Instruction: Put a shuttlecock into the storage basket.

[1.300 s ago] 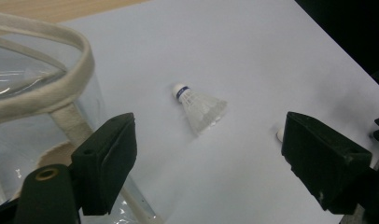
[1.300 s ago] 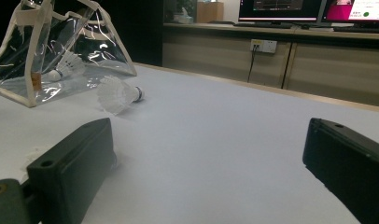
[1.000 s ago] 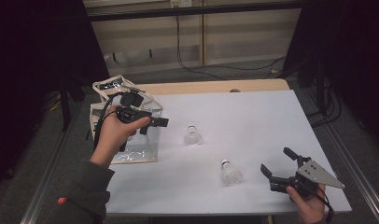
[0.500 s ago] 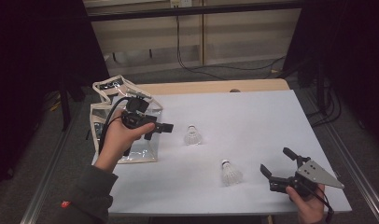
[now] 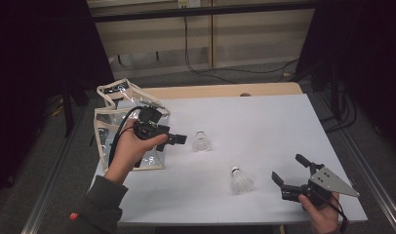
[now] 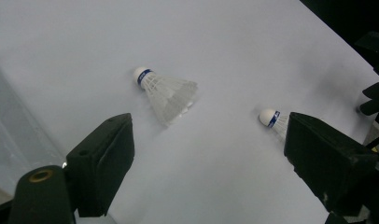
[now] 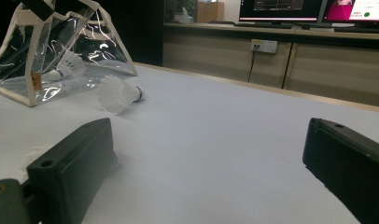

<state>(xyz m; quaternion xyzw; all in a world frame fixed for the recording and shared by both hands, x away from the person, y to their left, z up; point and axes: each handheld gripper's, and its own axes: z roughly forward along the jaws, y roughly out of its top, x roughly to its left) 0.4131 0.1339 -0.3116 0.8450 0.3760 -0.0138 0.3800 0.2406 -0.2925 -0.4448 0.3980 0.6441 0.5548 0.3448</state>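
High view: left gripper (image 5: pixel 182 139) now off the clear bag (image 5: pixel 108 141) and out over the white table (image 5: pixel 264 126), closer to the near shuttlecock (image 5: pixel 201 142) than a second back, jaws wide and empty. Looks like a reach for the next pick-up. Second shuttlecock (image 5: pixel 240 179) lying just beside the right gripper (image 5: pixel 288 171), parked at the front corner, unmoved, jaws spread, nothing held.

Left gripper view: near shuttlecock on its side ahead of the open jaws, cork pointing away; second shuttlecock (image 6: pixel 273 120) partly behind one jaw.

Right gripper view: jaws apart over bare table; bag (image 7: pixel 61 51) across the table with one shuttlecock inside. Wood cabinets and lit monitors behind, room dark.
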